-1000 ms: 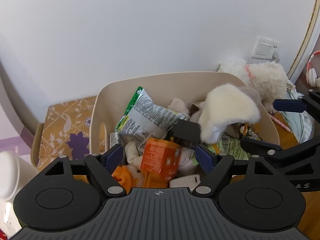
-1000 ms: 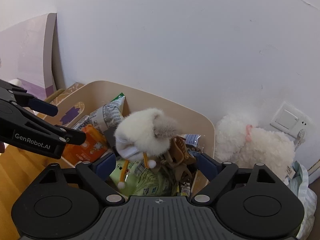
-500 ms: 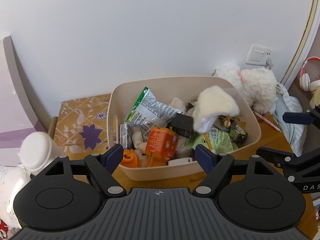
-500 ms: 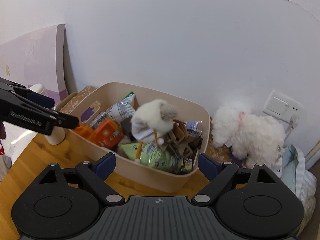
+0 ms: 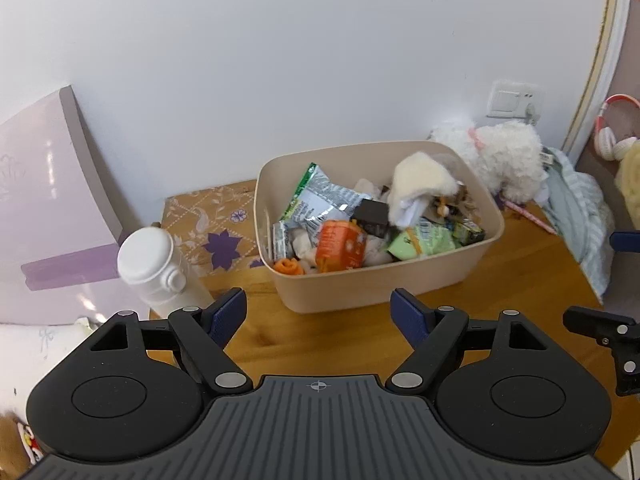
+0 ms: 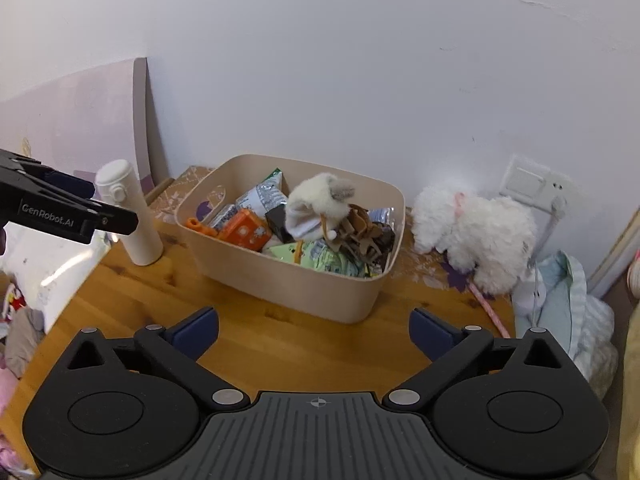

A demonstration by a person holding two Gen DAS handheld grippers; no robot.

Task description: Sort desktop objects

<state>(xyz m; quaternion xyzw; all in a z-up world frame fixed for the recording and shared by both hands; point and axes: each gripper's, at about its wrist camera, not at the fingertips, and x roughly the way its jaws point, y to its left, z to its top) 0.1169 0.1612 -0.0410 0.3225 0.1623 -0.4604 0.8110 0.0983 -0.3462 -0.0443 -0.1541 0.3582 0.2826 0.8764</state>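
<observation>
A beige plastic bin (image 5: 380,288) (image 6: 288,284) stands on the wooden desk, full of small things: a fluffy white sock toy (image 5: 420,184) (image 6: 316,204), an orange box (image 5: 340,246) (image 6: 244,232), snack packets (image 5: 320,200) and a brown hair claw (image 6: 360,232). My left gripper (image 5: 318,314) is open and empty, held back in front of the bin. My right gripper (image 6: 314,332) is open and empty too, back from the bin's near wall. The left gripper also shows at the left edge of the right wrist view (image 6: 72,212).
A white flask (image 5: 156,272) (image 6: 128,212) stands left of the bin. A white plush dog (image 5: 496,160) (image 6: 476,236) sits to its right by a wall socket (image 6: 536,184). Striped cloth (image 6: 568,312) lies at the desk's right edge. A purple board (image 5: 44,208) leans on the wall.
Both grippers have drawn back and up from over the bin; the whole bin, the desk and the flask have come into view. The bin's contents lie as before.
</observation>
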